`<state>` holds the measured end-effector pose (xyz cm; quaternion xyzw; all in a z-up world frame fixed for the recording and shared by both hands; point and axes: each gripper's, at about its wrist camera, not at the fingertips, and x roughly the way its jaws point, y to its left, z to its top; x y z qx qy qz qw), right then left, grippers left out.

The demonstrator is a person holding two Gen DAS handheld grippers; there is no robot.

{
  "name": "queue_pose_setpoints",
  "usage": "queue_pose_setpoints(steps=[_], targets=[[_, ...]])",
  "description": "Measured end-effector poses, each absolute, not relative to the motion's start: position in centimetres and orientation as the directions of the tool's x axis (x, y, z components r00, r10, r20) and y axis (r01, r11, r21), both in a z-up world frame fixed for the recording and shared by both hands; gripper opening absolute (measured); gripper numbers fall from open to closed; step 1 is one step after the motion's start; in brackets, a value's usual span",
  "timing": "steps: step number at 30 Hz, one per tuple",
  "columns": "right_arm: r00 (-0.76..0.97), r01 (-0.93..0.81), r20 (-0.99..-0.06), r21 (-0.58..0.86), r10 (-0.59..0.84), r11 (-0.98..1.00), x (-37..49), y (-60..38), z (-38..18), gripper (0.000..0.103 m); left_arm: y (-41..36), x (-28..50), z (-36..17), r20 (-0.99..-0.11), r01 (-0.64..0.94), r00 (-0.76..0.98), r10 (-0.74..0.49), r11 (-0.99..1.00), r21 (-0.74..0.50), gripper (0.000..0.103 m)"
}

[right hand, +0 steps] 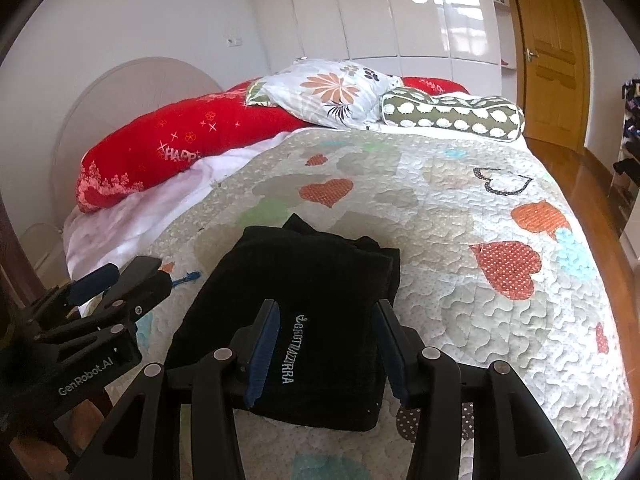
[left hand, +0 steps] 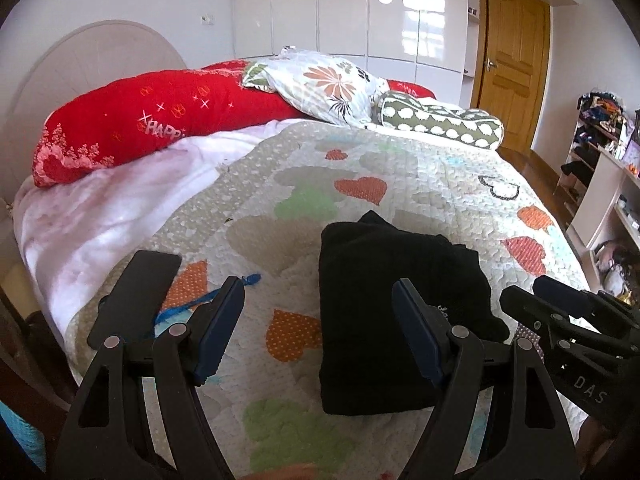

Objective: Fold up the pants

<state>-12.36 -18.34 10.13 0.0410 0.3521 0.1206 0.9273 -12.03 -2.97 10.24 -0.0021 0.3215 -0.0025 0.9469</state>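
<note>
The black pants (left hand: 384,312) lie folded into a compact rectangle on the heart-patterned quilt (left hand: 360,176); they also show in the right wrist view (right hand: 312,292), with white lettering on top. My left gripper (left hand: 318,312) is open and empty, held above the quilt just left of the pants. My right gripper (right hand: 326,332) is open and empty, hovering over the near part of the pants. The right gripper also shows in the left wrist view (left hand: 560,296), and the left gripper in the right wrist view (right hand: 120,276).
A red pillow (left hand: 160,120), a floral pillow (left hand: 320,84) and a green bolster (left hand: 440,120) lie at the head of the bed. A blue tag (left hand: 192,304) lies on the quilt. Shelves (left hand: 600,160) and a wooden door (left hand: 512,60) stand at the right.
</note>
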Motion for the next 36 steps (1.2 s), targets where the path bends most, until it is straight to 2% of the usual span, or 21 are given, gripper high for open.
queue_pose_setpoints(steps=[36], targets=[[0.726, -0.195, -0.643, 0.15, 0.245, 0.969, -14.0, -18.8, 10.8, 0.048, -3.6, -13.6, 10.5, -0.61, 0.012, 0.792, -0.005, 1.0, 0.007, 0.078]])
